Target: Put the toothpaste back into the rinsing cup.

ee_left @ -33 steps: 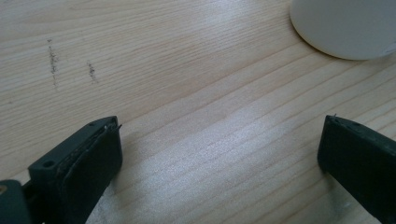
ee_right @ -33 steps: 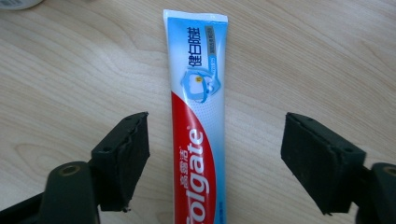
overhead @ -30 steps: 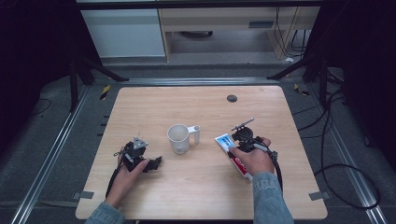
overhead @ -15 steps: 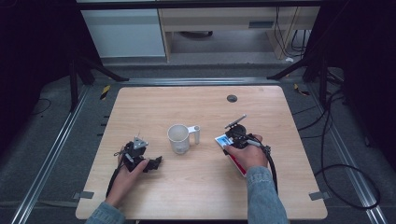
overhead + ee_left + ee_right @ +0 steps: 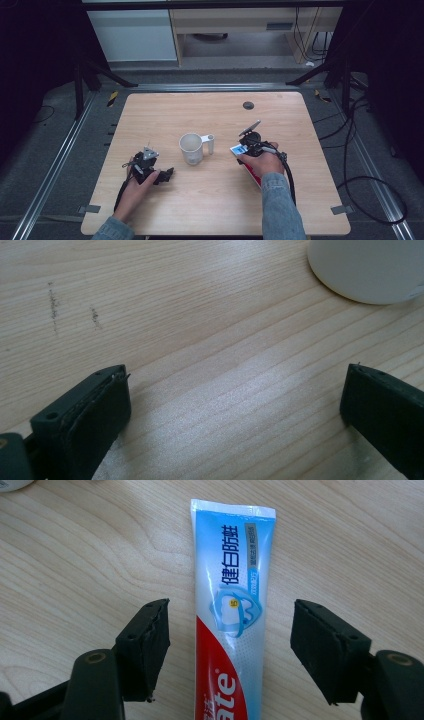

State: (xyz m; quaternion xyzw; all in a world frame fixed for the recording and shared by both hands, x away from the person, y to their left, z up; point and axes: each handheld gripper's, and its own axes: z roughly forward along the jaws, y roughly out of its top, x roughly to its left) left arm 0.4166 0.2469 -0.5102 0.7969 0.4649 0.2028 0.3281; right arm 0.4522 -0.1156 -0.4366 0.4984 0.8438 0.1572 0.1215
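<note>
A blue, white and red toothpaste tube point(image 5: 232, 610) lies flat on the wooden table point(image 5: 200, 110), right of a white mug point(image 5: 191, 148) whose handle points right. My right gripper point(image 5: 230, 605) is open, low over the tube, one jaw on each side and neither touching it. In the high view the right gripper point(image 5: 248, 145) covers the tube's middle, and the tube's blue end point(image 5: 238, 149) shows beside it. My left gripper point(image 5: 167, 173) rests left of the mug, open, with bare wood between its jaws point(image 5: 236, 371). The mug's base point(image 5: 365, 270) sits ahead of it to the right.
A black round grommet point(image 5: 248, 105) sits in the table near the far edge. Cables point(image 5: 350, 165) trail on the floor to the right. Metal rails point(image 5: 60, 165) run along the left side, and a low shelf point(image 5: 240, 30) stands beyond the table.
My right hand and gripper have shifted a little left and forward along the tube. The left gripper and the mug have stayed put.
</note>
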